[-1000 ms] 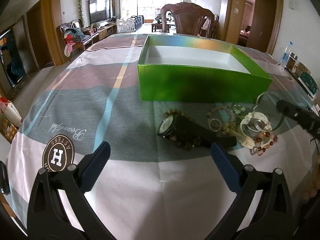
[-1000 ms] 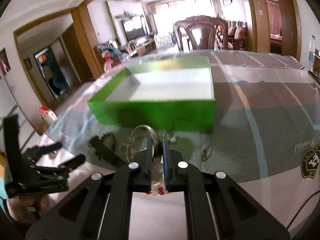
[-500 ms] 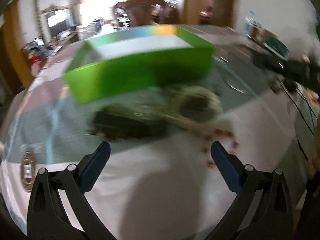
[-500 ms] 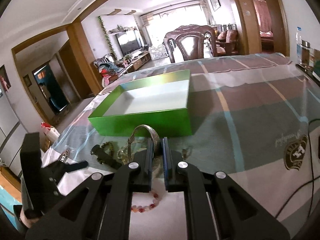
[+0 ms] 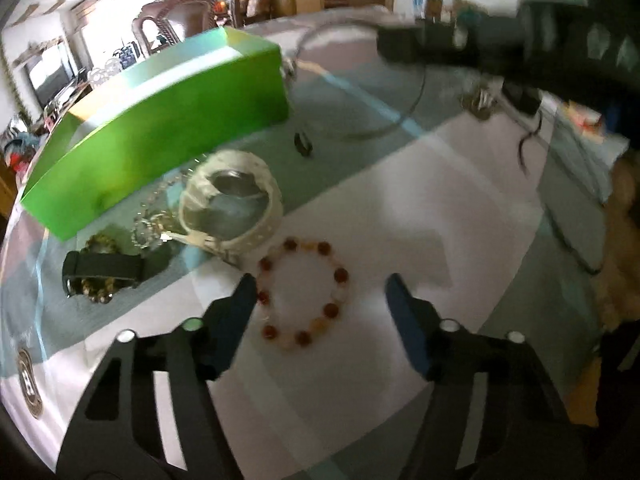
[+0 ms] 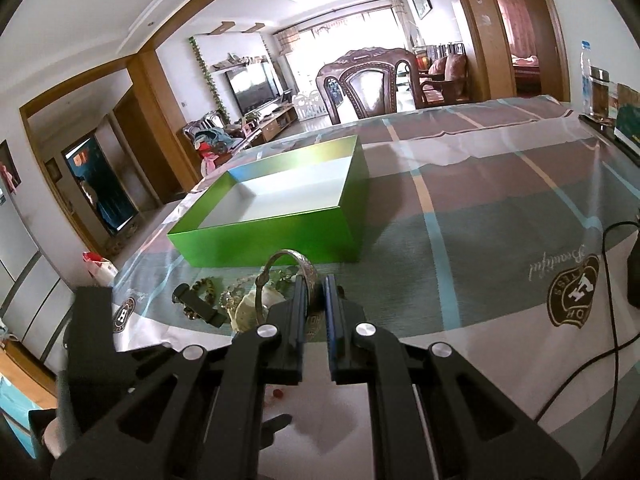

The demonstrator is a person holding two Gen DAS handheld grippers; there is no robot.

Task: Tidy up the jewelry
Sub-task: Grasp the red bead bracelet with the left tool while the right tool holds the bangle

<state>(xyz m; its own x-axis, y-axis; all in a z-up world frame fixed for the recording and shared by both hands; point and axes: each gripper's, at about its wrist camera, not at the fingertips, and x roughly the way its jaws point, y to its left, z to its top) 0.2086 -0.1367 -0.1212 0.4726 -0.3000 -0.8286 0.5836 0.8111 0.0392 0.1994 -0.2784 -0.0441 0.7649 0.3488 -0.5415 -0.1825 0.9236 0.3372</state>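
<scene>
— Two tools in play. The left tool [image 5: 320,294] has its jaws apart, though they've just been narrowing, and the red-and-amber bead bracelet [image 5: 303,292] lies flat on the desk [image 5: 460,220] between them, its left edge right against the left pad, the right pad well clear.

— And the right tool [image 6: 313,294]?

— Clamped together on the silver bangle [image 6: 296,270], which stands upright out of the fingertips. From the left camera it's a blurred ring up by the far corner of the green box [image 6: 280,216].

— What's the rest of the pile doing?

— Just beyond the bead bracelet sits a white-strapped watch [image 5: 232,204], strap looped, touching a tangle of small chains. Left of that, a black watch [image 5: 108,270] lies over a brown bead string. All of it sits close along the box's near wall; the box itself is open, white inside.
</scene>
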